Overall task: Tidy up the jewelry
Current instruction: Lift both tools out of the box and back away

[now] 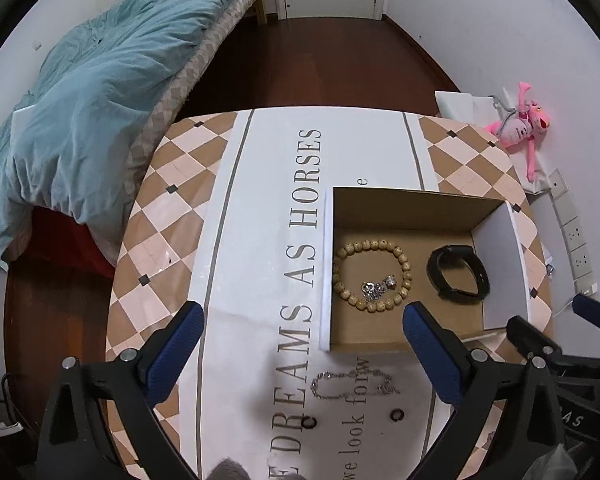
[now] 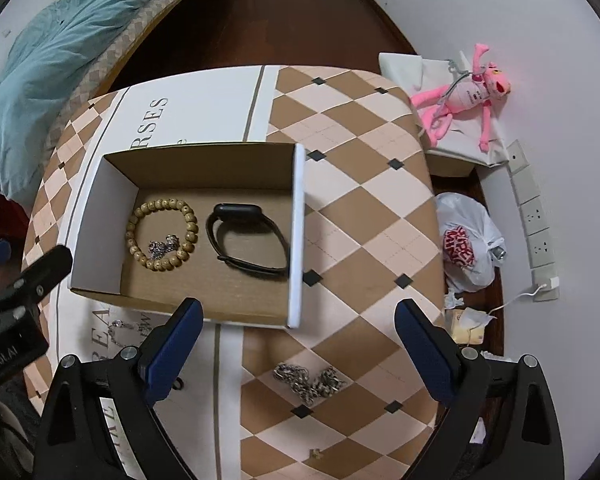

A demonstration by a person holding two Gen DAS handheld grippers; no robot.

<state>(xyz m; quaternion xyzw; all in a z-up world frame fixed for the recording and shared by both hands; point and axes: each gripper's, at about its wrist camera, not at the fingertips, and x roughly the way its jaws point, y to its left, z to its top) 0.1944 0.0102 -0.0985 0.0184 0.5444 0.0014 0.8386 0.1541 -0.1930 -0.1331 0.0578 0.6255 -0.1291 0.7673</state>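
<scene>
An open cardboard box (image 1: pixel 496 272) (image 2: pixel 298 216) stands on the table. In it lie a wooden bead bracelet (image 1: pixel 400 258) (image 2: pixel 190 220), a small silver piece (image 1: pixel 376 288) (image 2: pixel 162 246) inside the bracelet's loop, and a black wristband (image 1: pixel 458 274) (image 2: pixel 248 240). A thin silver chain bracelet (image 1: pixel 350 384) (image 2: pixel 120 330) and two small dark rings (image 1: pixel 310 423) (image 1: pixel 398 415) lie on the table before the box. A heavier silver chain (image 2: pixel 310 382) lies on the chequered cloth. My left gripper (image 1: pixel 304 328) is open above the thin chain. My right gripper (image 2: pixel 298 320) is open above the heavy chain.
The table (image 1: pixel 172 216) has a chequered cloth and a white runner with lettering (image 1: pixel 306 208). A bed with a teal duvet (image 1: pixel 100 92) stands to the left. A pink plush toy (image 2: pixel 460 88), a plastic bag (image 2: pixel 468 240) and wall sockets (image 2: pixel 536 220) are on the right.
</scene>
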